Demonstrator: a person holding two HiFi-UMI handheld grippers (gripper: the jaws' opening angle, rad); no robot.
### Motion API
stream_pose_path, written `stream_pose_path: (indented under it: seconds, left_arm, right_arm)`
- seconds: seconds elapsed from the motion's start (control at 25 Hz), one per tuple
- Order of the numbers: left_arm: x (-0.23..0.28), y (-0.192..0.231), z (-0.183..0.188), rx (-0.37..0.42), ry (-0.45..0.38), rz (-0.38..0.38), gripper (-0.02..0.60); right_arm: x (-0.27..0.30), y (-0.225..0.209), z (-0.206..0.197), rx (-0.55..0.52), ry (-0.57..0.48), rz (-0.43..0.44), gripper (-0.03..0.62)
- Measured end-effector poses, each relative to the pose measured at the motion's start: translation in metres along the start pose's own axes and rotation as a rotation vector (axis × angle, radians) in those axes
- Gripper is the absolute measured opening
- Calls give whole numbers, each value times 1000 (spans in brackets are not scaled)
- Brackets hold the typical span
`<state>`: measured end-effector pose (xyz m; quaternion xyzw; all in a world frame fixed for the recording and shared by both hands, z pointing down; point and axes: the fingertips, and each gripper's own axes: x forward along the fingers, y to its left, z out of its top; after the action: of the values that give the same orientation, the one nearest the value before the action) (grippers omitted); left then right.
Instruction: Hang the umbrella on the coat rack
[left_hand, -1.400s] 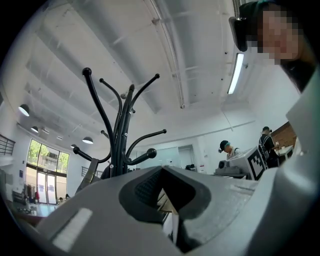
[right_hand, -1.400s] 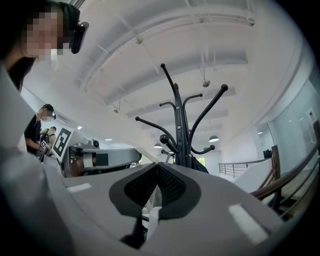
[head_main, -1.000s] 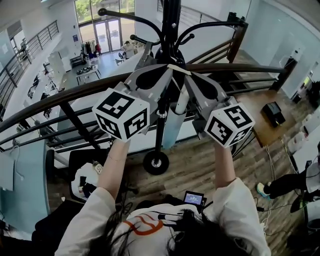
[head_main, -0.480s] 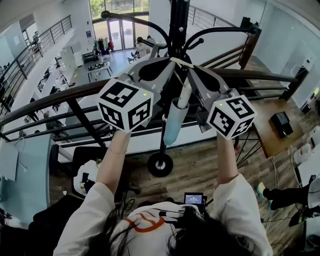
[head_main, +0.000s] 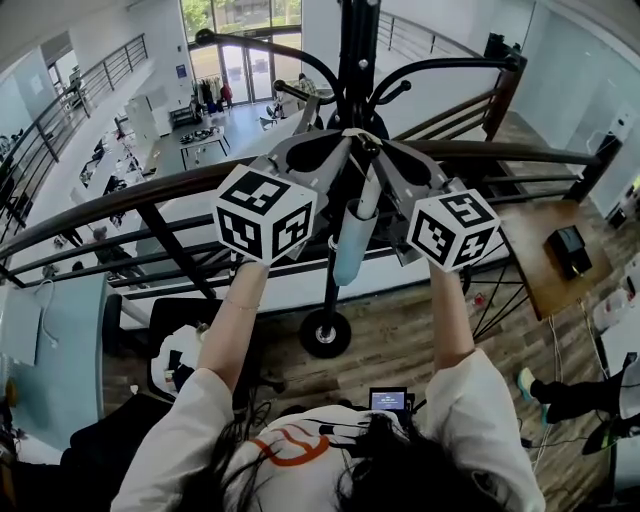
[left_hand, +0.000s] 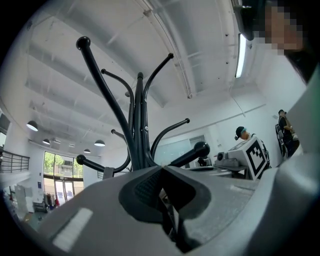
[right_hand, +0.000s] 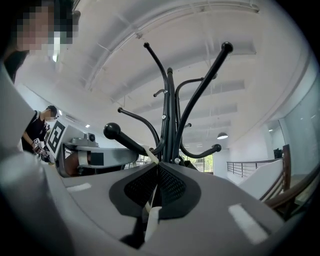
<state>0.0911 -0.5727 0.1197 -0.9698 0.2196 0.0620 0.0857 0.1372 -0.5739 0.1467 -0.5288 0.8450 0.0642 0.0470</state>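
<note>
Raising the left gripper and the right gripper slightly higher and closer together than a second ago, tips now meeting just in front of the coat rack pole. Pinching the umbrella's cream strap between the right gripper's closed jaws, and leading it up from the tips toward a ball-ended hook just beyond; not possible to tell whether it is touching that hook. Pressing the left gripper's jaws together tip to tip as well, seemingly on the same strap in the head view, with only a thin pale sliver showing behind the pads in the left gripper view. Dangling the folded pale-blue umbrella below both tips, white handle uppermost, close beside the pole, above the rack's round base and in front of the dark railing.
</note>
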Motion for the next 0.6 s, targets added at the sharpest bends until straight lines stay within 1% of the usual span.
stream_pose_path:
  seconds: [0.12,0.28,0.52,0.6]
  left_arm:
    - [7,4,-9,-9,17,-6,0]
    - [12,4,-16,-20,17,-18,0]
    - [15,1,-18,-48,-23,-32,0]
    - [14,-3,-17,-27,-40,-38,2]
  right_arm:
    - [6,-5,-9,11,17,-2,23]
    - [12,-3,-21,6,38,16,23]
    - [14,8,-27,35,28,74,23]
    - [13,15,-27,28,28,88,23]
